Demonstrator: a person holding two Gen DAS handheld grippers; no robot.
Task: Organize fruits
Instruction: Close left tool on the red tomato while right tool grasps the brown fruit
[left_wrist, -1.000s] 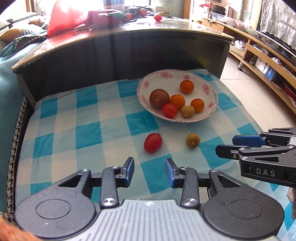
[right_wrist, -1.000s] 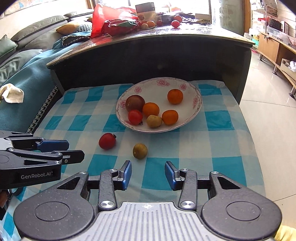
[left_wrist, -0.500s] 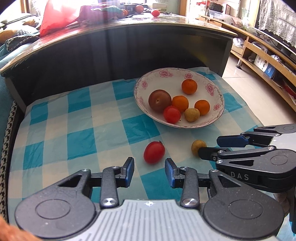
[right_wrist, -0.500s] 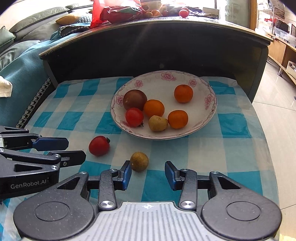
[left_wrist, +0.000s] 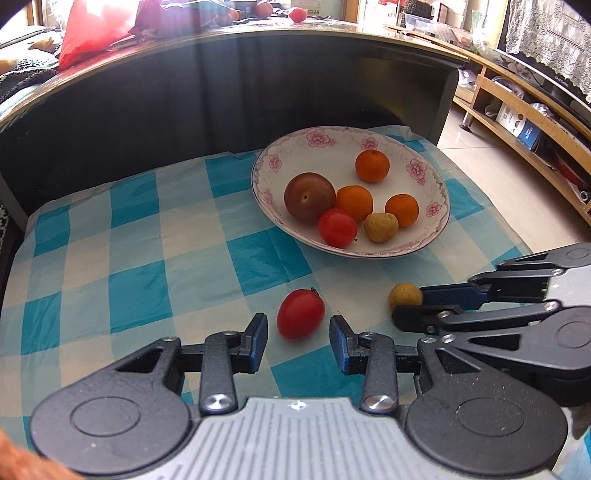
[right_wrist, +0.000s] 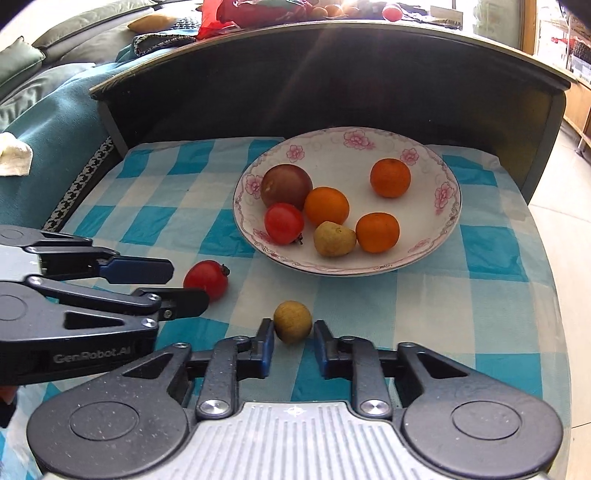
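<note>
A red tomato (left_wrist: 301, 314) and a small yellow-brown fruit (right_wrist: 292, 321) lie on the blue-checked cloth (left_wrist: 140, 266), in front of a flowered plate (left_wrist: 424, 162). The plate holds three oranges, a dark plum, a red tomato and another yellow-brown fruit. My left gripper (left_wrist: 298, 332) is open, its fingertips on either side of the loose tomato's near end, with gaps. My right gripper (right_wrist: 293, 332) is closing on the small fruit, and its pads touch both of the fruit's sides. In the left wrist view that fruit (left_wrist: 405, 295) sits at the right gripper's (left_wrist: 408, 306) tips.
A dark curved table (right_wrist: 369, 74) rises right behind the cloth. On its top are a red bag (left_wrist: 92, 29) and more fruit. A teal sofa (right_wrist: 44, 118) lies to the left. Tiled floor and a wooden shelf (left_wrist: 524, 122) are to the right.
Both grippers came forward and down toward the loose fruit. The right jaws narrowed around the yellow-brown fruit. The left jaws kept their width as the tomato came up to their tips.
</note>
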